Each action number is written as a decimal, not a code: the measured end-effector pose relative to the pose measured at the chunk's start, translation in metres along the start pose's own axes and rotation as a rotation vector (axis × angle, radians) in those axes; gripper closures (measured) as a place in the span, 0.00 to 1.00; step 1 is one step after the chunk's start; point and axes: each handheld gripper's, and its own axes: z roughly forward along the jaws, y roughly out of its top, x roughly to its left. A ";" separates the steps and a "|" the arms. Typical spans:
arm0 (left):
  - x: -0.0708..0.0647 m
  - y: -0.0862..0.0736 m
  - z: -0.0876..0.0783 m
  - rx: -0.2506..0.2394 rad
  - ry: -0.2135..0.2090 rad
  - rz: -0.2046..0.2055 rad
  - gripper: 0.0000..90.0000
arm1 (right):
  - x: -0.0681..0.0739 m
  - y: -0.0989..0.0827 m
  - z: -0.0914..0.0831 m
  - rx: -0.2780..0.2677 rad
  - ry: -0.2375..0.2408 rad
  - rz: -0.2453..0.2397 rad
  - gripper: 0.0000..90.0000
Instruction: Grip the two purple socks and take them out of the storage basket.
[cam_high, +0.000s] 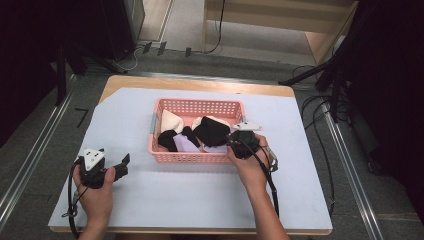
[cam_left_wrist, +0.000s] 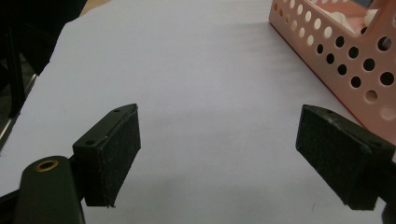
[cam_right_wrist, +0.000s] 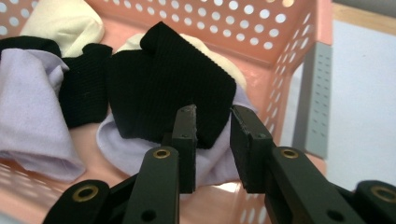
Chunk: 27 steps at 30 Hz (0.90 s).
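We see the pink basket (cam_high: 197, 154) lying long-axis left-right; right gripper (cam_right_wrist: 212, 135) jaws part-open at black cloth (cam_right_wrist: 163, 88); left gripper (cam_left_wrist: 219, 154) jaws wide open.

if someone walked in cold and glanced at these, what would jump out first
Most likely the pink basket in the middle of the white table, stuffed with bunched black, cream and lilac cloths. Next, the right gripper reaching into the basket's right end, its jaws narrowly apart around the edge of a black ribbed cloth lying on a lilac one. The left gripper waits over bare table left of the basket, jaws wide open.
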 end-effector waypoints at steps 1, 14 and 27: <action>0.000 0.000 0.000 0.000 0.001 0.000 0.17 | 0.001 0.003 0.002 0.013 0.000 -0.003 0.79; 0.001 0.000 0.000 0.006 -0.003 -0.002 0.17 | 0.008 0.017 0.030 0.133 -0.002 0.021 0.68; 0.000 0.000 0.001 0.004 -0.002 -0.005 0.17 | 0.026 0.019 0.059 0.297 -0.018 -0.079 0.72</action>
